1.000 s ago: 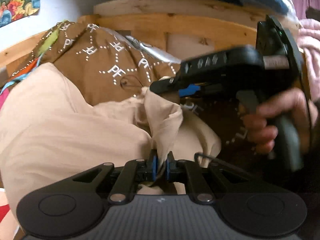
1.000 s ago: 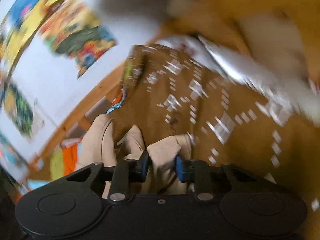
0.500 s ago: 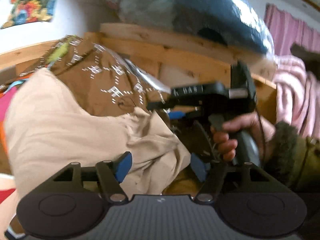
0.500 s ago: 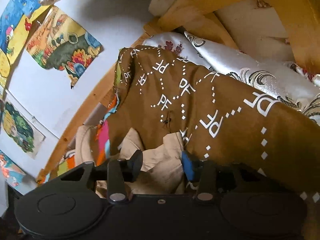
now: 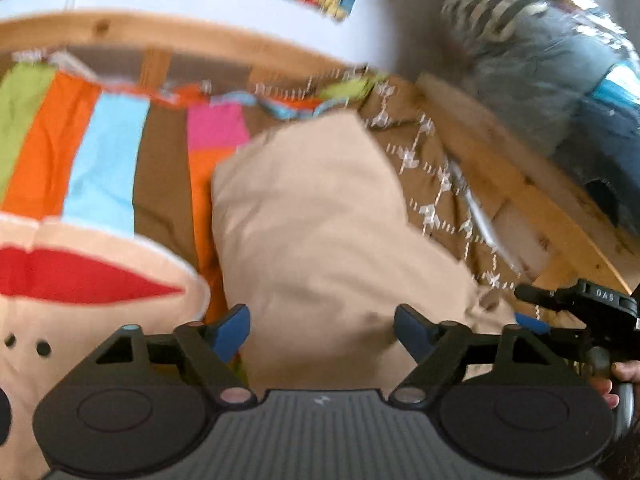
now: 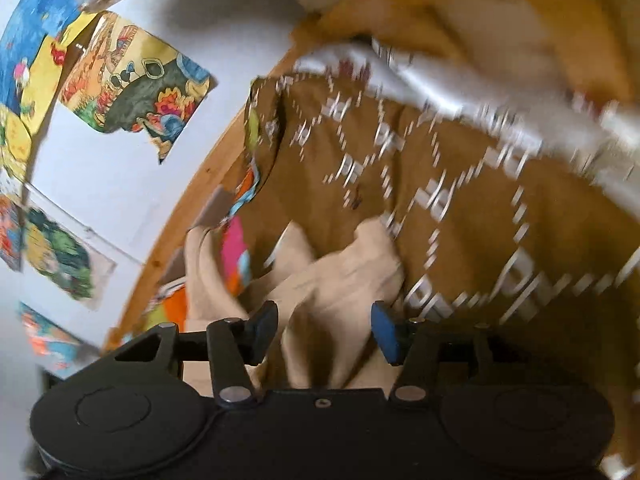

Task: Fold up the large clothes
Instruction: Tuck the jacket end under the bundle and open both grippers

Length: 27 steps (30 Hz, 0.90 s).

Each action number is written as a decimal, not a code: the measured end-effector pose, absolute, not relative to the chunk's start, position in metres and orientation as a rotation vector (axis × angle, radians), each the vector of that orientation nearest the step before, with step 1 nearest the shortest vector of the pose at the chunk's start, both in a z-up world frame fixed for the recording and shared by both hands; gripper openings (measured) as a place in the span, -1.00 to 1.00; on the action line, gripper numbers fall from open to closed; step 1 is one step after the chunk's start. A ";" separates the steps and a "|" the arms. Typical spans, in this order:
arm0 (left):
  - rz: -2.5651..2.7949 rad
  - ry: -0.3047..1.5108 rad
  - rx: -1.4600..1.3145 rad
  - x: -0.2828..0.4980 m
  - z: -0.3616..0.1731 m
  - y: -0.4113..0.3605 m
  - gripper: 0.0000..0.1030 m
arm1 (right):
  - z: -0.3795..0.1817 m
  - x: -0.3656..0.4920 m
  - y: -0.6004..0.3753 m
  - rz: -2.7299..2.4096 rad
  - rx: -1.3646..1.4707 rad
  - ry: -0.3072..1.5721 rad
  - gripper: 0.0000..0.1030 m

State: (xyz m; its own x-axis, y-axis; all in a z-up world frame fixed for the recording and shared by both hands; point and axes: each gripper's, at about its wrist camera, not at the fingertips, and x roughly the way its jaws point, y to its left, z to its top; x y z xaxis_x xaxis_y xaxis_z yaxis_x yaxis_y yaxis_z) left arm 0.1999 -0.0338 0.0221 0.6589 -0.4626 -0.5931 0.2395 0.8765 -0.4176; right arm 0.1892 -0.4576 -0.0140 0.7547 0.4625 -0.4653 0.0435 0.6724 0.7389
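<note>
The left tool point(image 5: 322, 330) is wide open and grips nothing. Its two blue pads point(image 5: 231, 330) sit far apart, one on each side of the beige cloth point(image 5: 320, 224). The pads look close to the cloth, but the view is blurry, so I cannot tell if they touch it.

The right tool point(image 6: 325, 326) is wide open too, and it grips nothing. A bunched end of the beige cloth point(image 6: 340, 276) lies loose between its pads. In the left view, the right tool point(image 5: 576, 304) shows at about 4 o'clock, with a few fingertips point(image 5: 626, 372) on its handle.

The beige cloth lies on a bed. It is a big, soft, plain piece, puffy in the middle and crumpled at the near end. It fills the middle of the left view.

At 8 o'clock is a pale pillow point(image 5: 80, 280) with a red shape on it. At 10 o'clock is a striped blanket point(image 5: 100, 160) in green, orange, light blue, brown and pink. Past the beige cloth, at 1 o'clock, is a brown cloth with white marks point(image 5: 420, 152); the beige cloth lies partly on top of it. Behind that runs a wooden bed rail point(image 5: 500, 176). A shiny silver cloth point(image 6: 440, 80) lies along the far edge of the brown cloth. Farthest away is a white wall with bright pictures point(image 6: 132, 92).
</note>
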 end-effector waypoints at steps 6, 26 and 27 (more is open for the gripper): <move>-0.434 0.820 -0.296 0.209 0.004 -0.042 0.48 | -0.033 0.204 -0.450 0.248 0.880 0.692 0.08; -0.452 0.756 -0.118 0.188 -0.006 -0.077 0.43 | -0.033 0.207 -0.420 0.160 0.206 0.677 -0.91; -0.449 0.755 -0.121 0.186 -0.006 -0.077 0.43 | -0.028 0.207 -0.418 0.157 0.194 0.670 -0.86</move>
